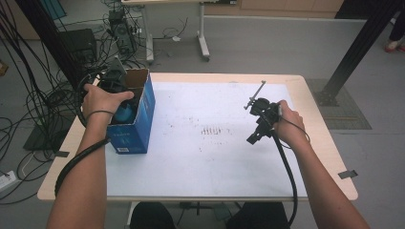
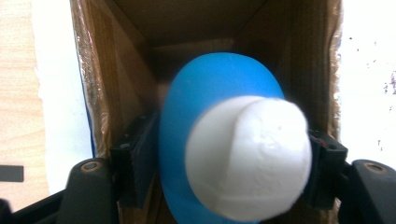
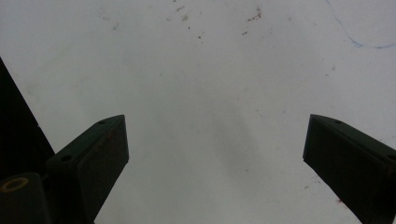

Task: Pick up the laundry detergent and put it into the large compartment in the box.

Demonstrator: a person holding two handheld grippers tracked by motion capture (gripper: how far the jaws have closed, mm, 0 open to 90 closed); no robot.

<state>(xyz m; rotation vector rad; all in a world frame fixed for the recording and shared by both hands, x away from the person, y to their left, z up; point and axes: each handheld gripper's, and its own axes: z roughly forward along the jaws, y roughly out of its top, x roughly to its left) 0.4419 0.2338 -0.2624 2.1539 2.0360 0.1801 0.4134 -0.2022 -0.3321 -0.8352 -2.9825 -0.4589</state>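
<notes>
Patience matters here: we have the left gripper (image 2: 219,158) clamped on the smooth blue-and-white rounded plastic object (image 2: 229,144), held in the mouth of the open blue cardboard box (image 1: 136,117) at the table's left edge. We should lower it straight down the middle, clear of the brown inner walls (image 2: 112,79), and let go only once it rests on the bottom. The right gripper (image 3: 215,154) hovers with jaws wide apart and empty over the white table cover (image 1: 215,157); we judge it best left there.

Grey floor (image 1: 267,43), tangled black cables (image 1: 28,100), second desk's white legs (image 1: 203,33), black metal post (image 1: 358,47)
</notes>
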